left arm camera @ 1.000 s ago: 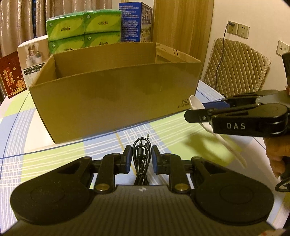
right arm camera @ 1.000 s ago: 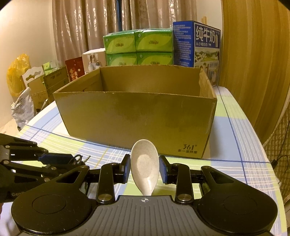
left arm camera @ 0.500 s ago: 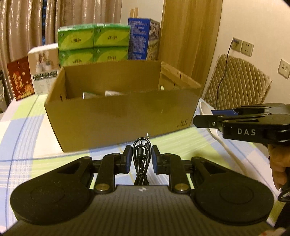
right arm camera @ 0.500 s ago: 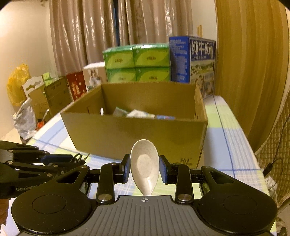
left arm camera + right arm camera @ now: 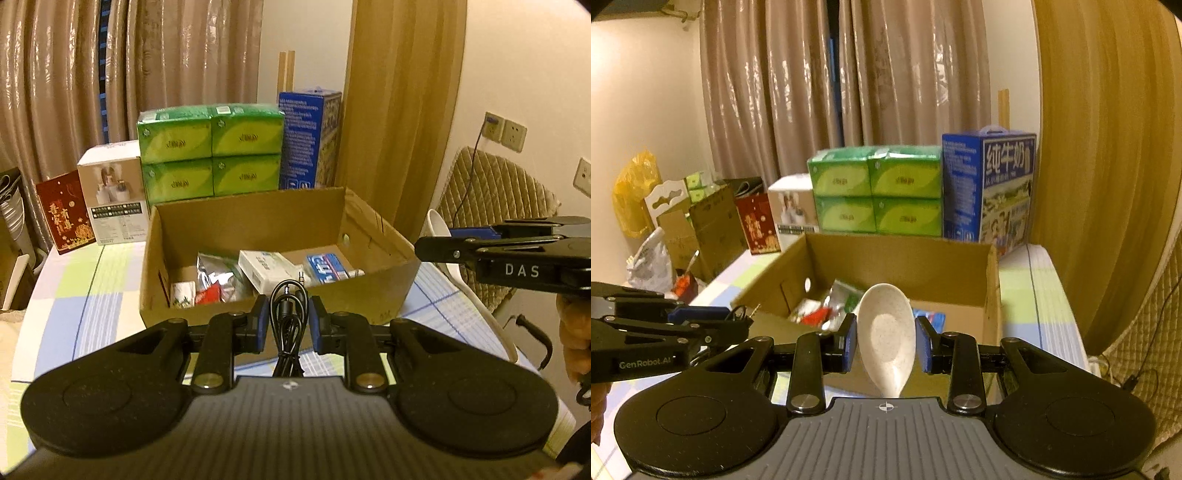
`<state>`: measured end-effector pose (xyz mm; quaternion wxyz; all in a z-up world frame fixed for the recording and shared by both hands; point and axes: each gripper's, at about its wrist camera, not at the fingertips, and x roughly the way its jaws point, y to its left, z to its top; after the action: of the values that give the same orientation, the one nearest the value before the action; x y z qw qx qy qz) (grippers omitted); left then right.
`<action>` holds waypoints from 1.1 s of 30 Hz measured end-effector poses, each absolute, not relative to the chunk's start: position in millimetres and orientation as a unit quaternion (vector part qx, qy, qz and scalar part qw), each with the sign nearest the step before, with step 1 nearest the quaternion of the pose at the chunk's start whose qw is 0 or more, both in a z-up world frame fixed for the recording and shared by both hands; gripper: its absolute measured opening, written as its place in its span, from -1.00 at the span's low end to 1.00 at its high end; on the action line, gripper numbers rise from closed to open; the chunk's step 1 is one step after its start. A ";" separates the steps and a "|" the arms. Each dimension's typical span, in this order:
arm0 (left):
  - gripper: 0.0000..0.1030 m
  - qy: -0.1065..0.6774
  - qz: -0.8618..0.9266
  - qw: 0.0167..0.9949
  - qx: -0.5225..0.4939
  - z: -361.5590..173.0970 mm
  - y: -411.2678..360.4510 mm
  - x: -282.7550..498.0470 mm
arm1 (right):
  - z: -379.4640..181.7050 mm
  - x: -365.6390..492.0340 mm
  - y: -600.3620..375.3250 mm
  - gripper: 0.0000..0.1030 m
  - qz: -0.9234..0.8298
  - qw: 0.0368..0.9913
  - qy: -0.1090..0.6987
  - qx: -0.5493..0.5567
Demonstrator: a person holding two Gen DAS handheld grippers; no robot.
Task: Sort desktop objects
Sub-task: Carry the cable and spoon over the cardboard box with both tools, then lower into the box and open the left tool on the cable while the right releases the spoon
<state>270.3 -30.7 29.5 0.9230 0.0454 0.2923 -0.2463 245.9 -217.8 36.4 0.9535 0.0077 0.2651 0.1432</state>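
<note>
My left gripper (image 5: 287,321) is shut on a coiled black audio cable (image 5: 287,314), held above the near wall of the open cardboard box (image 5: 373,291). My right gripper (image 5: 886,339) is shut on a white speckled spoon (image 5: 884,332), bowl pointing forward, also raised just before the box (image 5: 991,295). In the left wrist view the right gripper (image 5: 443,242) juts in from the right with the spoon (image 5: 437,225). The left gripper (image 5: 738,321) shows at the left of the right wrist view. Inside the box lie a white carton (image 5: 266,266), a toothpaste box (image 5: 325,267) and foil packets (image 5: 214,273).
Behind the box stand green tissue packs (image 5: 210,155), a blue milk carton (image 5: 308,140), a white product box (image 5: 112,192) and a red card (image 5: 64,212). The checked tablecloth (image 5: 85,288) covers the table. A quilted chair (image 5: 491,195) sits right. Bags and cartons (image 5: 687,229) crowd the floor left.
Both grippers have risen with their loads. The view now looks down into the box, whose contents have come into sight. Neither gripper has changed its hold.
</note>
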 end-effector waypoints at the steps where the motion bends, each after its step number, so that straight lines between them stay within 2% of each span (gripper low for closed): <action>1: -0.65 0.293 -0.245 0.923 0.045 32.7 -30.2 272.8 | 40.1 248.3 -218.5 -0.41 0.143 0.954 0.265 0.008; 19: -0.65 0.304 -0.238 0.922 0.038 55.4 -22.3 327.5 | 79.1 305.3 -230.8 -0.41 0.144 0.951 0.271 0.030; 33: -0.65 0.331 -0.235 0.912 0.059 38.3 -39.4 380.3 | 78.8 371.3 -219.9 -0.41 0.135 0.950 0.280 0.014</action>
<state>380.3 -39.4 38.3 0.9121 0.0586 0.3308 -0.2348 371.3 -219.9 78.8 0.9503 0.0136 0.2801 0.1351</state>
